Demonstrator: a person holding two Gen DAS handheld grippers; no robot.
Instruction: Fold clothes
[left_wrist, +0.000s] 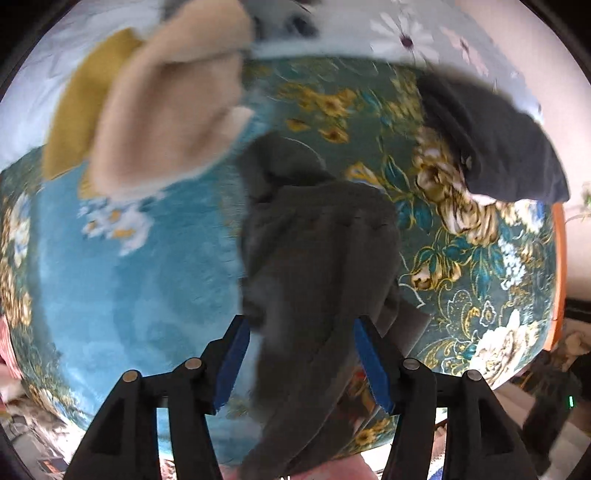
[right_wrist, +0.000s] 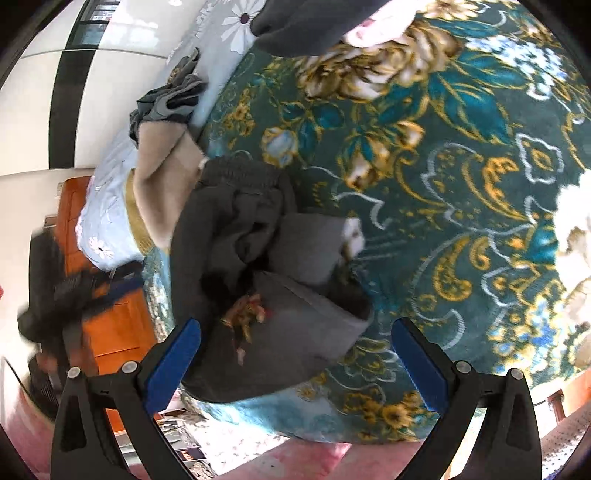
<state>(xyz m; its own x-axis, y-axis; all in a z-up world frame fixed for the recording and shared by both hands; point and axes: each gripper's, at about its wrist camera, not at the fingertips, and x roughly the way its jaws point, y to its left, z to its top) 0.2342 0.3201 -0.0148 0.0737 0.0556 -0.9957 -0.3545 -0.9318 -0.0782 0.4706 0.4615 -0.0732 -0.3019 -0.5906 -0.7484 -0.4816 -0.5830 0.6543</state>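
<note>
Teal flowered blanket (left_wrist: 110, 266) covers the bed under both tools. Between the spread blue pads of the left tool (left_wrist: 301, 360) hangs a dark grey garment (left_wrist: 317, 266); its long axis runs from below the tool's fingers forward and away, and whether the pads pinch it cannot be told. Ahead and to the left lies a beige garment (left_wrist: 166, 110) over a mustard one (left_wrist: 77, 107); ahead to the right lies a black garment (left_wrist: 495, 136). The right tool (right_wrist: 295, 363) gapes wide, holding nothing, with the grey garment (right_wrist: 258, 280) bunched just ahead, toward its left finger.
</note>
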